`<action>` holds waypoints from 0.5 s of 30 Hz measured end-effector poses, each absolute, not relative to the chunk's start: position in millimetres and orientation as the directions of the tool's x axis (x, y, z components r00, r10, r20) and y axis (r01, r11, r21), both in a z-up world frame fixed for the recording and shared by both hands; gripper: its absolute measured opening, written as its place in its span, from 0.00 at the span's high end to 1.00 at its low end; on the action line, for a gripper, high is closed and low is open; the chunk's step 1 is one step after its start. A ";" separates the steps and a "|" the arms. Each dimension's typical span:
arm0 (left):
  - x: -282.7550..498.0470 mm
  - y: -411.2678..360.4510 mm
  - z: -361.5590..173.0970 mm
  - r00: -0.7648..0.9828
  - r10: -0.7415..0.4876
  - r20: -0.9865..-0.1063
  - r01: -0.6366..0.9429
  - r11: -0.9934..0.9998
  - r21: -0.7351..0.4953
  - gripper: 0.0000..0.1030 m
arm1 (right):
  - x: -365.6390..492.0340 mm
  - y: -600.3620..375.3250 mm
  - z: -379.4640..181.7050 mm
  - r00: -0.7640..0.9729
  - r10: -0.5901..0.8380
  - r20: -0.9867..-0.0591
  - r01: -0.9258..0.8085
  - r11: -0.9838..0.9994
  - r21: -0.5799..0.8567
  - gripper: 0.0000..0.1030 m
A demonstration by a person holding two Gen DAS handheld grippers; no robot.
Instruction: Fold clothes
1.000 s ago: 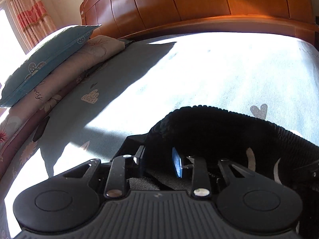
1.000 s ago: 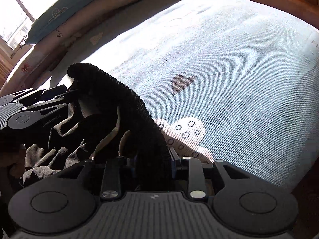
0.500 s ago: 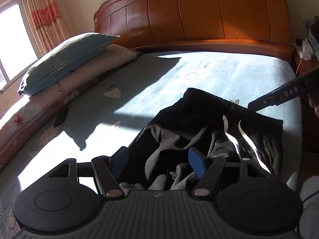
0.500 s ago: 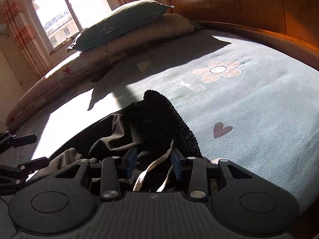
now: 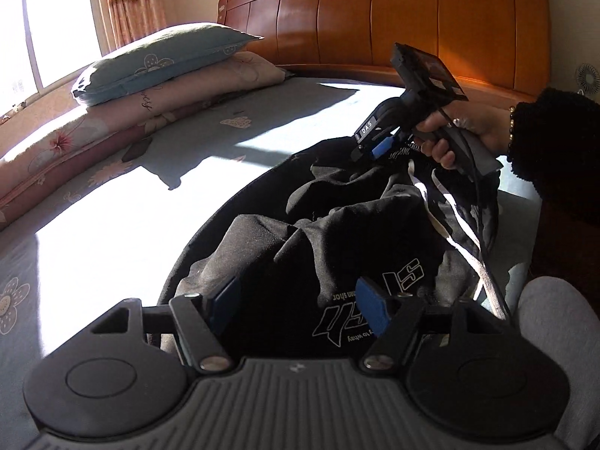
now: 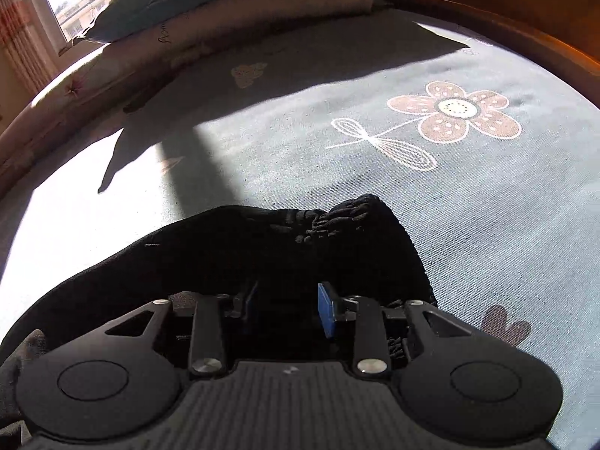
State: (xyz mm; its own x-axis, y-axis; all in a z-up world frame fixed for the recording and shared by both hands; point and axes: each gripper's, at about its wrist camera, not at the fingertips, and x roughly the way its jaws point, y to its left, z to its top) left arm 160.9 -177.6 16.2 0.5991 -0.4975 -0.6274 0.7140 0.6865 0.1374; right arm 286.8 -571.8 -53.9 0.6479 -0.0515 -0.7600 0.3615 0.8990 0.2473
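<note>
A pair of black shorts point(image 5: 337, 232) lies crumpled on the blue bed sheet point(image 5: 112, 247), in the lower middle of the left wrist view. White letters and a white drawstring point(image 5: 446, 202) show on them.

The left gripper point(image 5: 296, 309) is at the bottom of that view. Its blue pads stand wide apart and press on nothing; the shorts lie just past them.

The right gripper point(image 6: 287, 307) is closing, with the stretchy waistband point(image 6: 345, 221) of the shorts bunched between its pads. In the left wrist view a hand point(image 5: 457, 131) in a dark fuzzy sleeve holds it at the upper right.

Two pillows point(image 5: 168, 63) are stacked at the upper left, next to the brown wooden headboard point(image 5: 375, 15).
</note>
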 end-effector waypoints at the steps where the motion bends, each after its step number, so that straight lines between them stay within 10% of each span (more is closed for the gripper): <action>1: 162.8 -174.0 14.1 0.595 -0.496 -0.632 0.712 0.690 0.128 0.32 | 286.6 -575.1 -56.8 0.649 -0.054 -0.759 0.371 0.893 0.254 0.77; 15: 130.9 -144.4 31.0 0.665 -0.438 -0.604 0.647 0.743 0.173 0.25 | 192.1 -486.3 23.6 0.706 0.116 -0.698 0.138 0.945 0.297 0.57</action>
